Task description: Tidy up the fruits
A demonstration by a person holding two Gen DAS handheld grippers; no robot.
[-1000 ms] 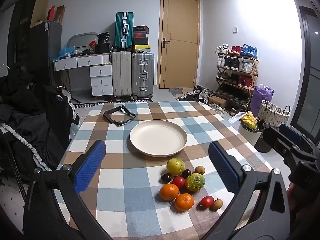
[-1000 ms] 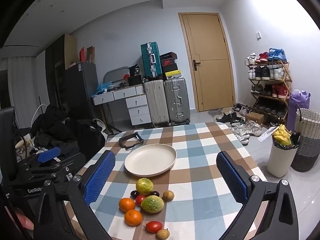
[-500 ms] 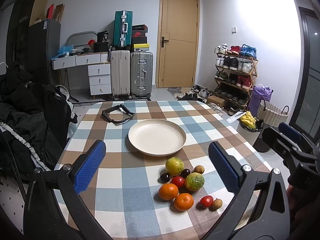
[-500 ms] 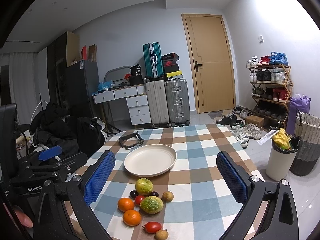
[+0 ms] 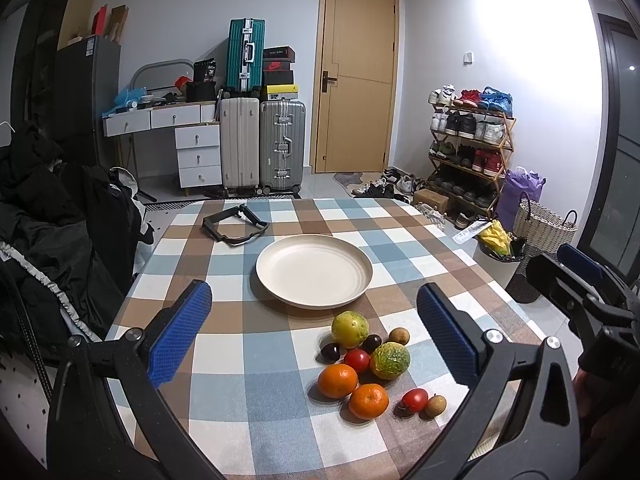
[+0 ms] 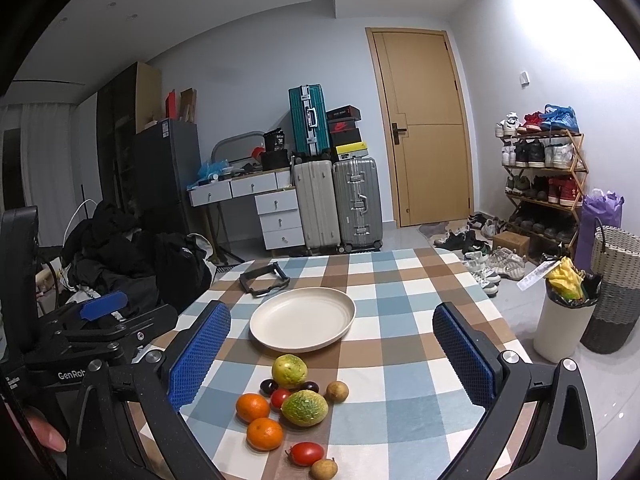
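Observation:
A cream plate (image 5: pixel 314 270) (image 6: pixel 303 318) sits bare in the middle of the checked table (image 5: pixel 208 360) (image 6: pixel 404 344). Nearer the front edge lies a cluster of fruit: two oranges (image 5: pixel 337 380) (image 6: pixel 253 407), a yellow-green fruit (image 5: pixel 349 328) (image 6: pixel 289 371), a bumpy green-orange fruit (image 5: pixel 389 360) (image 6: pixel 305 407), red tomatoes (image 5: pixel 415 398) (image 6: pixel 306 453), dark plums (image 5: pixel 331 352) (image 6: pixel 268 386) and small brown fruits (image 5: pixel 399 336) (image 6: pixel 337 391). My left gripper (image 5: pixel 314 328) hovers open above the table, holding nothing. My right gripper (image 6: pixel 330 364) is open too, above the fruit.
A black folding frame (image 5: pixel 234 226) (image 6: pixel 264 279) lies on the table behind the plate. Dark clothes (image 5: pixel 52 216) pile up left of the table. A white bin (image 6: pixel 562 322) and a woven basket (image 6: pixel 614 292) stand on the floor to the right.
Both cameras have drifted only slightly; the plate and fruit sit where they were and both grippers have stayed open.

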